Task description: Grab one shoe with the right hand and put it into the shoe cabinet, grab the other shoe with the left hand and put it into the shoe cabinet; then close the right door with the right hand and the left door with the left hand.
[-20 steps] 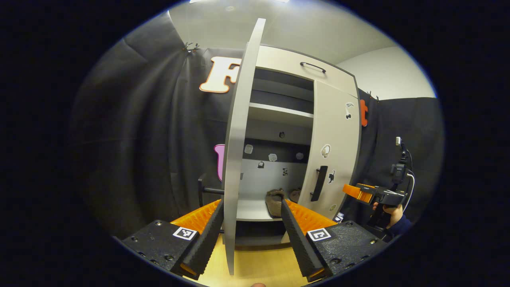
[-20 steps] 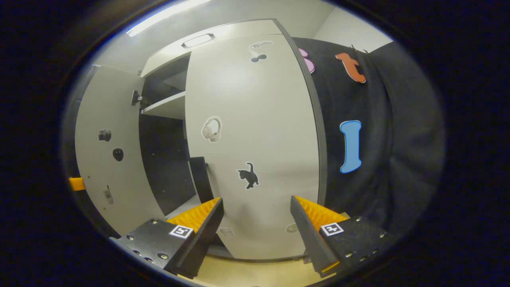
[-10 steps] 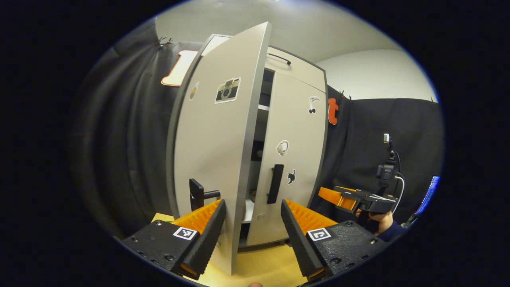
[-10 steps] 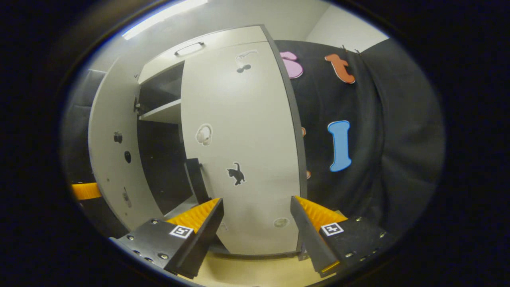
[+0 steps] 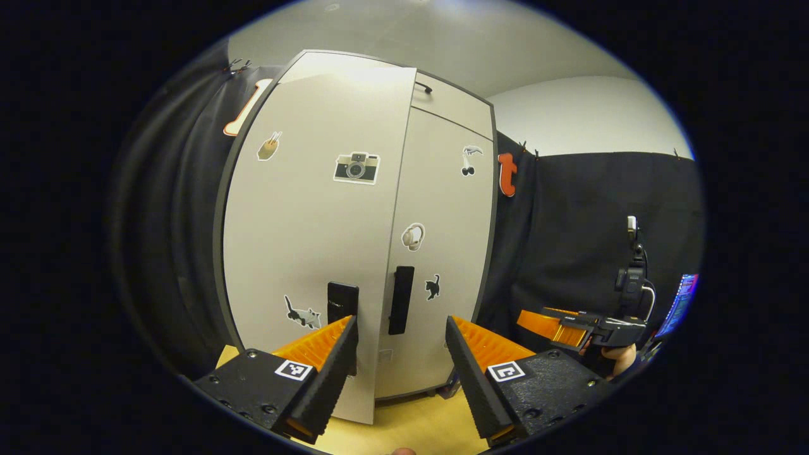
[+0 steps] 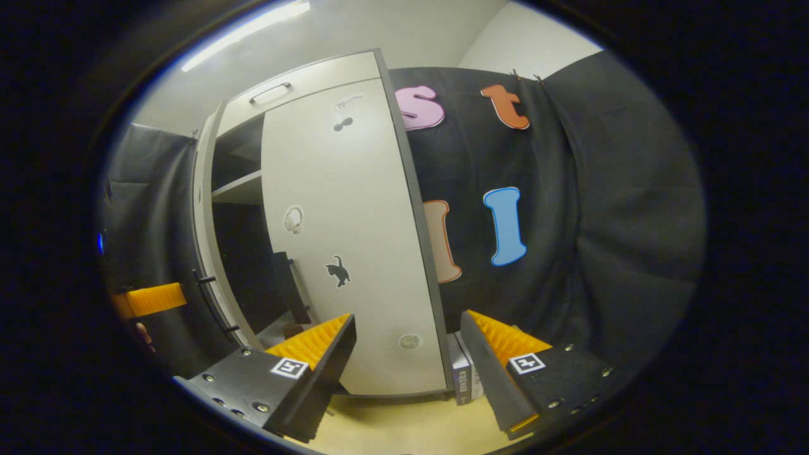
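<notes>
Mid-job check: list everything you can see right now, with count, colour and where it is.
shoe cabinet: one, pale grey, standing on the floor
left door: one, pale grey, slightly ajar
right door: one, pale grey, shut
door handles: two, black, at the doors' meeting edges
stickers: several, mixed colours, on both doors
shelf: one, pale, inside behind the left door
small boxes: white and dark, at the cabinet's right foot
floor: wood yellow
left hand-held gripper: open, before the handles
right hand-held gripper: open, off the right door
hand: holding the right one
</notes>
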